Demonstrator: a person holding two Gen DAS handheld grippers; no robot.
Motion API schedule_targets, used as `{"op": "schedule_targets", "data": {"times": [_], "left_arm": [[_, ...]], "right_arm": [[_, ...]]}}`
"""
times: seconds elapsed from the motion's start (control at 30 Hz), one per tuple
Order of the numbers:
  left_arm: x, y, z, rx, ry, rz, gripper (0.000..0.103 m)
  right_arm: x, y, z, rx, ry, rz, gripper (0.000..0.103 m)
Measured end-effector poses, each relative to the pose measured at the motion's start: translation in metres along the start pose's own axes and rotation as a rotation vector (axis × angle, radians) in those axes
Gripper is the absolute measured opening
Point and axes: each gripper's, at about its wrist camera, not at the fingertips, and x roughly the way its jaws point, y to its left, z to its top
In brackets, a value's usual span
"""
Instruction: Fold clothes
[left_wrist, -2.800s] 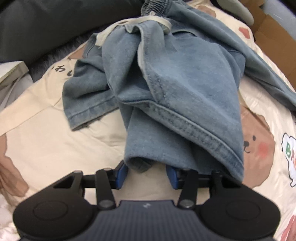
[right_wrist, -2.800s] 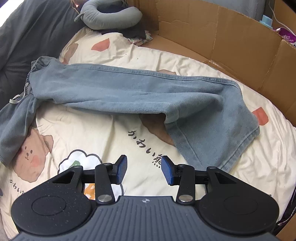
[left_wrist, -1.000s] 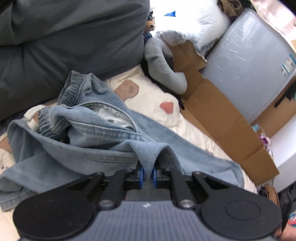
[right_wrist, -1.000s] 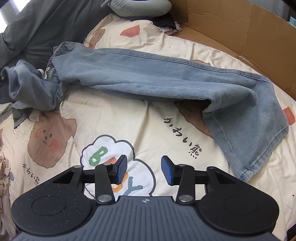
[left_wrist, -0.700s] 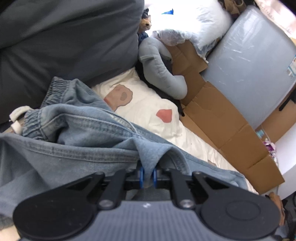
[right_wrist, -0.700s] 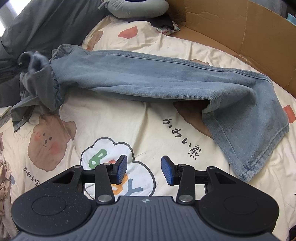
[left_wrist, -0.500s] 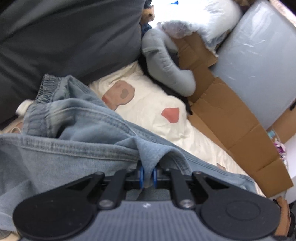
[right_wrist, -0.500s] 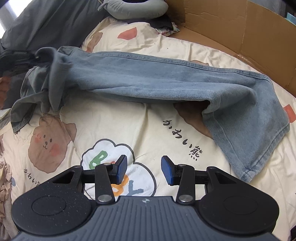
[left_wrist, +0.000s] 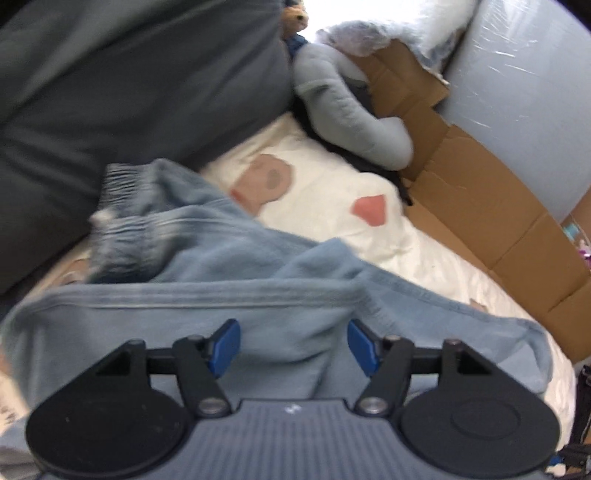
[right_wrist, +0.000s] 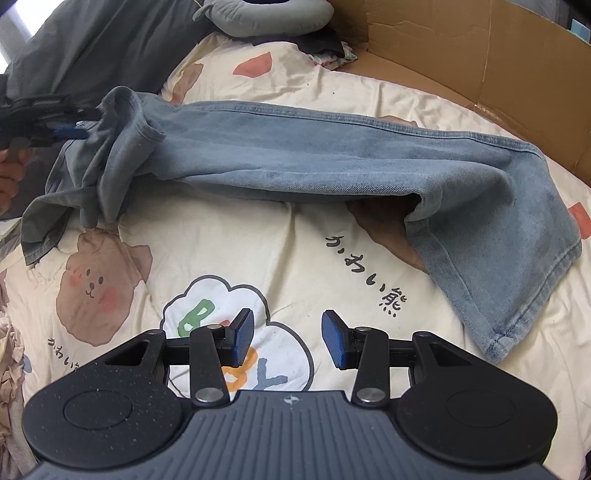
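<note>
Across the cartoon-bear bedsheet (right_wrist: 295, 236) lie the light-blue jeans (right_wrist: 332, 158), one leg stretched out to the right and the other bunched at the far left. Our left gripper (left_wrist: 293, 345) is spreading its jaws over that bunched denim, pads clear of the cloth. Our right gripper (right_wrist: 287, 339) hangs over bare sheet near us, fingers parted and grasping nothing.

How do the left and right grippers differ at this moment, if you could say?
The left gripper hangs over the jeans, denim lying between its opening jaws, unpinched; the right gripper hangs over the bare printed quilt with nothing between its jaws. The left stands wider apart than the right. Both have blue pads and point downward at the bed.
</note>
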Motion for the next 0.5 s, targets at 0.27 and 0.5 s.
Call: {"op": "schedule_targets", "data": {"times": [0.27,0.5], "left_arm": [[-0.039,0.06,-0.017,-0.07,0.017,0.144,0.072],[-0.062,0.097,-0.036,-0.143,0.052,0.262,0.081]], "right_arm": [[-0.001,0.001,0.0,-0.01,-0.006,-0.002,0.048],[-0.002,0.003,0.001,-0.012,-0.013,-0.012,0.048]]}}
